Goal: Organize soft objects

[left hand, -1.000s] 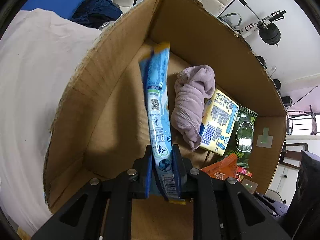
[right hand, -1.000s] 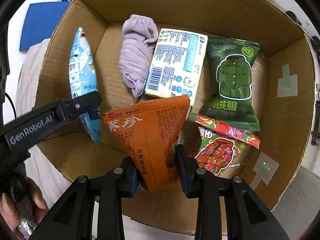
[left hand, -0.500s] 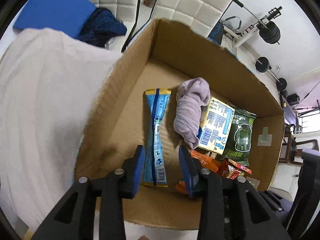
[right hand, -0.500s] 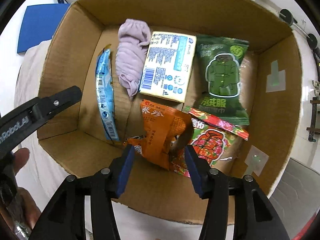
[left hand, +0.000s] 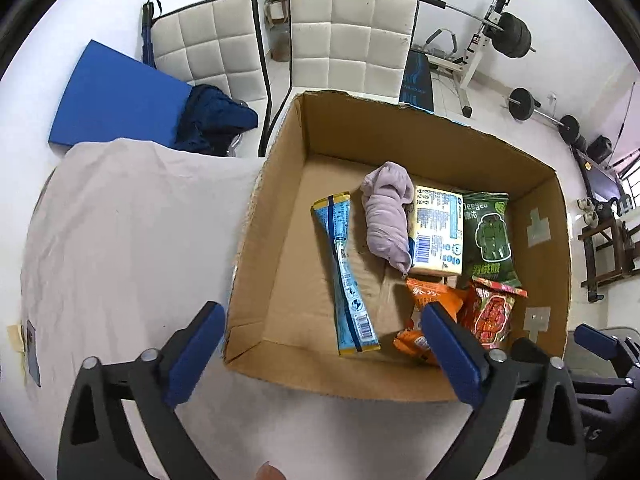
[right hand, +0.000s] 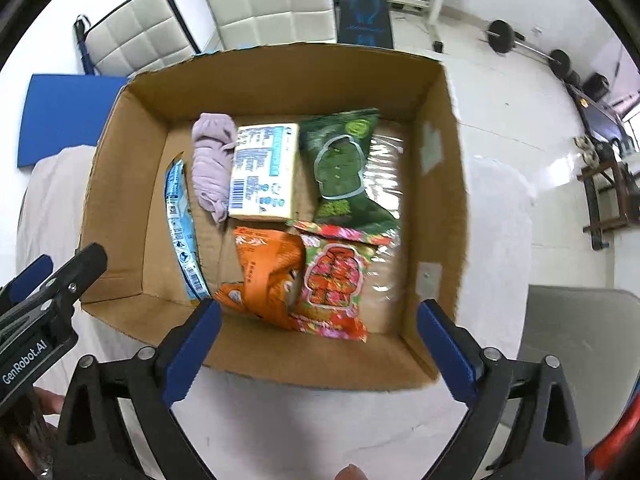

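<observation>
Both tongs, the left tongs (left hand: 320, 328) and the right tongs (right hand: 318, 322), have black plastic arms with silver screws and blue pads (right hand: 192, 354). The left one carries white "GenRobot.AI" lettering on its side. A bit of fingertip skin shows at the bottom edge.

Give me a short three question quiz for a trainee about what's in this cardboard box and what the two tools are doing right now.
1. True or false: the left tool grips the long blue packet.
2. Which item lies between that packet and the pale yellow pack?
3. How many items lie in the brown cardboard box: A five, B six, C eight?

Key: 1 false, both tools, including the right tool, are open and empty. 2 the rolled lilac cloth. 3 B.
</observation>
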Demonstrator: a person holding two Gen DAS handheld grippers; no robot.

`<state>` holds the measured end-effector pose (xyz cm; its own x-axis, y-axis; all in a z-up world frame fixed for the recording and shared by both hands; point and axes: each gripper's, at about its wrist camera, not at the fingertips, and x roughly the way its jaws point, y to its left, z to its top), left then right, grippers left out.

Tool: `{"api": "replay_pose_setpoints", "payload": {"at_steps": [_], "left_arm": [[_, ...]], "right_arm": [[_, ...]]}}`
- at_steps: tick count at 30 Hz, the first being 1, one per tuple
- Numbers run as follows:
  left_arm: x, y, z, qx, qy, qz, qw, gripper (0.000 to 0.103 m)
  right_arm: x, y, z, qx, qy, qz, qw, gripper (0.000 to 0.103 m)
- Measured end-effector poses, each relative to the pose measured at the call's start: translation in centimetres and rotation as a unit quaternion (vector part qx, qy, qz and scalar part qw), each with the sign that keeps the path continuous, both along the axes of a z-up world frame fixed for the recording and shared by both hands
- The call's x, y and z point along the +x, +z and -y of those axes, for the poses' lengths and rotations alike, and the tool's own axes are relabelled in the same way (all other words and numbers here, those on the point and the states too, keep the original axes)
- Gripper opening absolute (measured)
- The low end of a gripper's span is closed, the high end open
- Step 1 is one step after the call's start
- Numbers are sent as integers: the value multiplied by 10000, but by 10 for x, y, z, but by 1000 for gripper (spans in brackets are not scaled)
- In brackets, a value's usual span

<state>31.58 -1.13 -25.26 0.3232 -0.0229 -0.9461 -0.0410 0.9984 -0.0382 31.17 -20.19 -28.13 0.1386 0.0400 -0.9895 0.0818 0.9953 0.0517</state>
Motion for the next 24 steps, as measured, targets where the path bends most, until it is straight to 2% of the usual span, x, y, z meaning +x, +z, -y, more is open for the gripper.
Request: {"api": "replay_pose_setpoints", "payload": {"at_steps": [5, 10, 18, 24], "left_arm": [[-11, 13, 5, 158, -154, 167, 9996, 102], [-25, 37, 10, 57, -292, 401, 9988, 102], [-74, 94, 17, 425, -586, 921, 9931, 102], [-122, 136, 15, 277, -596, 1117, 9916, 102]], "right_arm": [[-22, 14, 6, -68, -203, 217, 9995, 103], [-40, 35, 7, -131, -283, 420, 9986, 103], [-86, 87, 18, -111, -578, 903, 9942, 103], [-141, 139, 18, -133, -561, 1340, 9893, 103]]}}
